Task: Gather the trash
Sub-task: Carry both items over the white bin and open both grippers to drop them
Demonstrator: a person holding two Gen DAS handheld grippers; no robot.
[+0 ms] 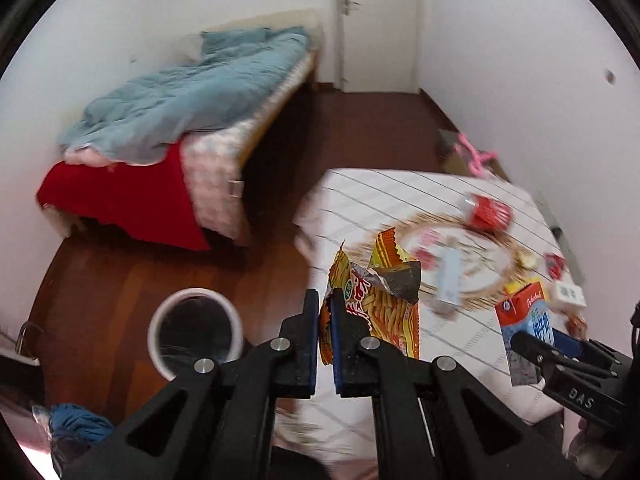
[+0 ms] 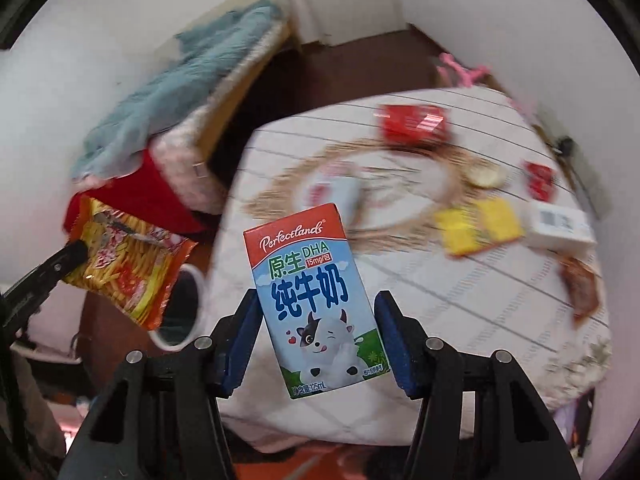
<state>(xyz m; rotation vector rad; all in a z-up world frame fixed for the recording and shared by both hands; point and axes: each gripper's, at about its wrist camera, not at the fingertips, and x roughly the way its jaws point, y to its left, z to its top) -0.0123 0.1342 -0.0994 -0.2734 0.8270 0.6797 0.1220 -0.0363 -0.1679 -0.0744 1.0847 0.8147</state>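
Note:
My left gripper (image 1: 326,320) is shut on an orange snack bag (image 1: 380,312) and holds it in the air between the table edge and a white trash bin (image 1: 196,330) on the floor; the bag also shows in the right wrist view (image 2: 128,264). My right gripper (image 2: 316,324) is shut on a blue milk carton (image 2: 316,300), tilted, held above the table's near edge; the carton also shows in the left wrist view (image 1: 526,328). The bin shows partly behind the snack bag in the right wrist view (image 2: 184,312).
A table with a white striped cloth (image 2: 440,320) holds a red wrapper (image 2: 414,122), a yellow packet (image 2: 478,232), a white box (image 2: 560,226), a small red packet (image 2: 540,180) and a brown wrapper (image 2: 584,284). A bed with a blue blanket (image 1: 192,100) stands at the left.

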